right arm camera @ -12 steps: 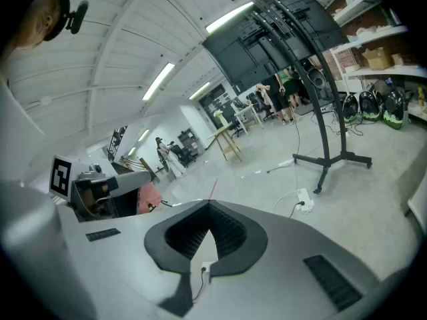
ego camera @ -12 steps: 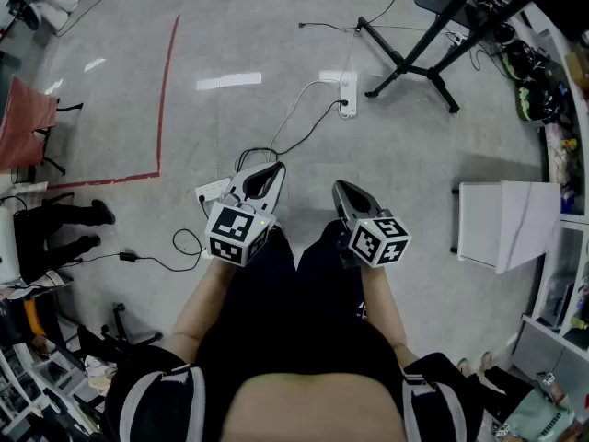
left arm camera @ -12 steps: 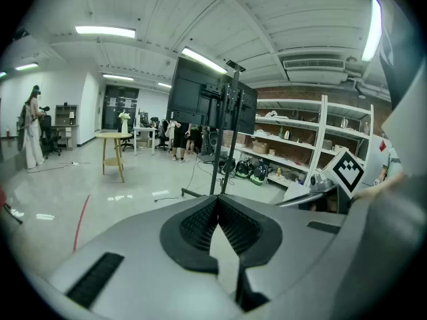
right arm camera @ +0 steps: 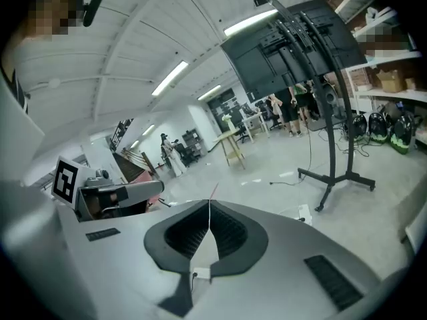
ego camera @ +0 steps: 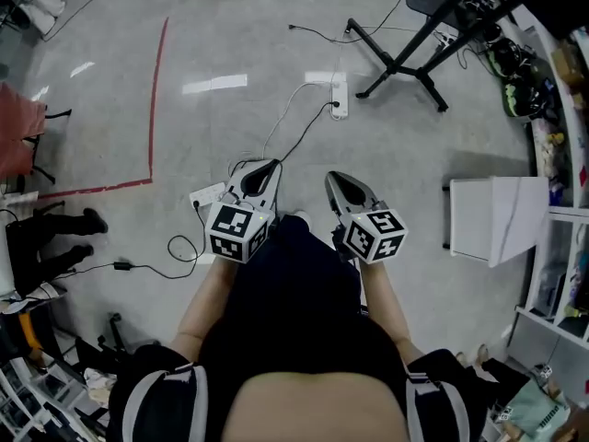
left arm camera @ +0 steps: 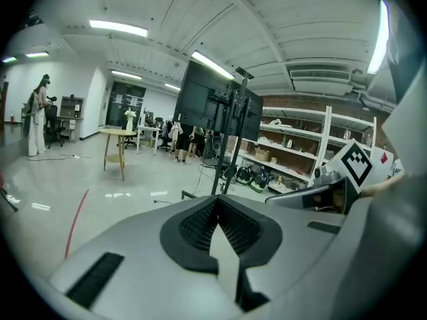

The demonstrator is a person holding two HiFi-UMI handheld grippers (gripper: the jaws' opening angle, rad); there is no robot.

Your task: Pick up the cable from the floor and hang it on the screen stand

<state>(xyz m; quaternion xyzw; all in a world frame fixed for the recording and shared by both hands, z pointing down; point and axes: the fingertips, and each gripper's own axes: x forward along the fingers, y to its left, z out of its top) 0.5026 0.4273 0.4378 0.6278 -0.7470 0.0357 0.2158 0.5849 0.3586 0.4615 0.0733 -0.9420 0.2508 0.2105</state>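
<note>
Seen from the head view, several cables lie on the grey floor: a white cable and a black cable run from a white power strip toward my grippers. Another thin black cable loops at the left. The screen stand's black base is at the top right; the dark screen on its pole shows in the left gripper view, and the screen stand also in the right gripper view. My left gripper and right gripper hang side by side above the floor, both shut and holding nothing.
A white box-like table stands at the right, with shelving behind it. Red tape marks the floor at the left. A small white socket block lies by the left gripper. People stand far off near a round wooden table.
The view has shifted slightly, so the floor things sit a little to the left and higher. Both grippers keep their places and stay shut.
</note>
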